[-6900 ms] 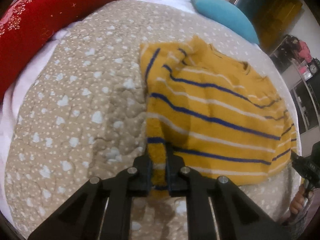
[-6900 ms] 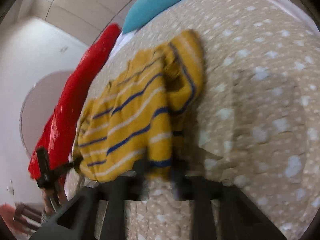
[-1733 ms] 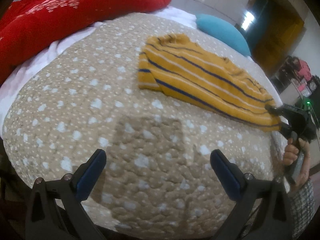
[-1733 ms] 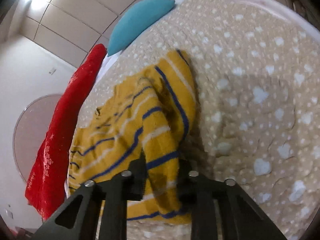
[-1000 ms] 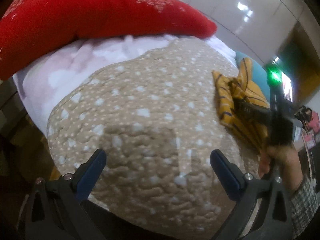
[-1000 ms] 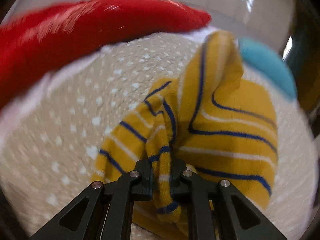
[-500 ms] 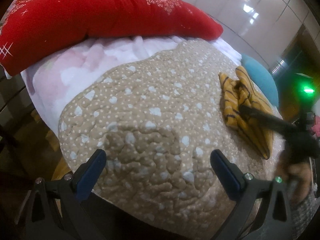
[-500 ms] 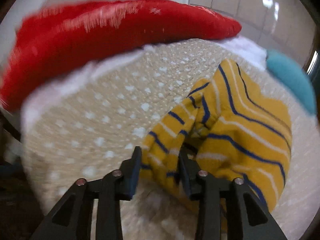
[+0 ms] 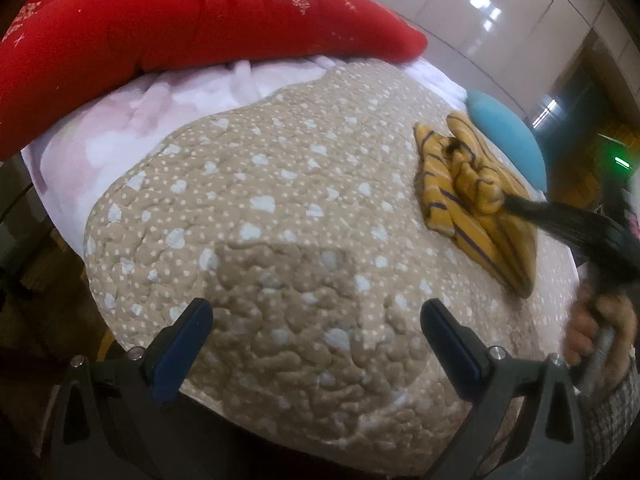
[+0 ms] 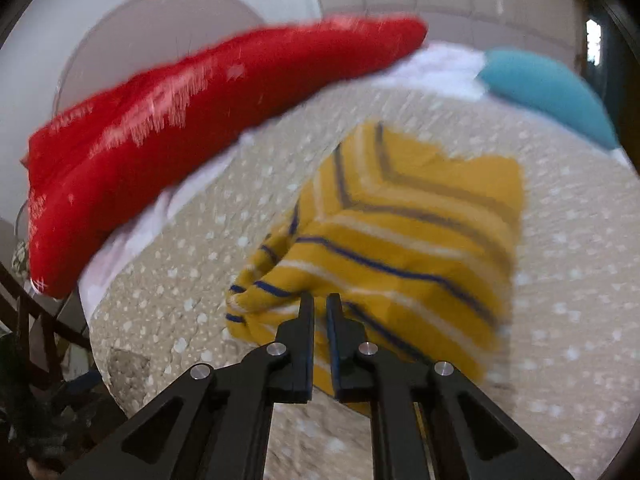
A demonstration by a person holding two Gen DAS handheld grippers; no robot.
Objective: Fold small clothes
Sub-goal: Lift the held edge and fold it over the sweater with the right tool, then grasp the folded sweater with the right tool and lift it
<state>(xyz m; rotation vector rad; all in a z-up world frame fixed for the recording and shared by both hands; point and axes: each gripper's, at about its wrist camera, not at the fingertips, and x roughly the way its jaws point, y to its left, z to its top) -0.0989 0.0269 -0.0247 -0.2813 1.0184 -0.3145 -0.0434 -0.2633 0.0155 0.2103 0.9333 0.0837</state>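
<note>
Holding both tools over the bed, we start nearest the lens. Our left gripper point(image 9: 316, 340) hovers above the near edge of the quilt point(image 9: 256, 216) with its blue-padded fingers point(image 9: 182, 344) spread wide and nothing between them; the lower parts of its frame are cut off by the bottom of the left wrist view. Our right gripper point(image 10: 320, 304) has its jaws drawn close, with only a narrow slit between the tips. The tips sit right at a bunched fold of the yellow striped sweater point(image 10: 404, 248), but that view is blurred, and we cannot tell whether any cloth is actually caught in the slit.

From the left wrist view the right gripper point(image 9: 508, 204) appears as a dark smear reaching in from the right, its tip at the crumpled sweater point(image 9: 476, 200), and our right hand point(image 9: 600, 336) on its handle is partly cut off at the frame's edge. The sweater lies in a rumpled, partly folded heap toward the far right part of the quilt, with blue and white stripes running at different angles; its underside and how many layers it has are hidden.

Beyond it, a blue pillow point(image 9: 508, 136) lies at the far right edge of the bed. A white-pink sheet point(image 9: 160, 112) shows along the quilt's left and far edges, and a large red blanket point(image 9: 180, 28) rests on top of it, partly cut off at the top left.
</note>
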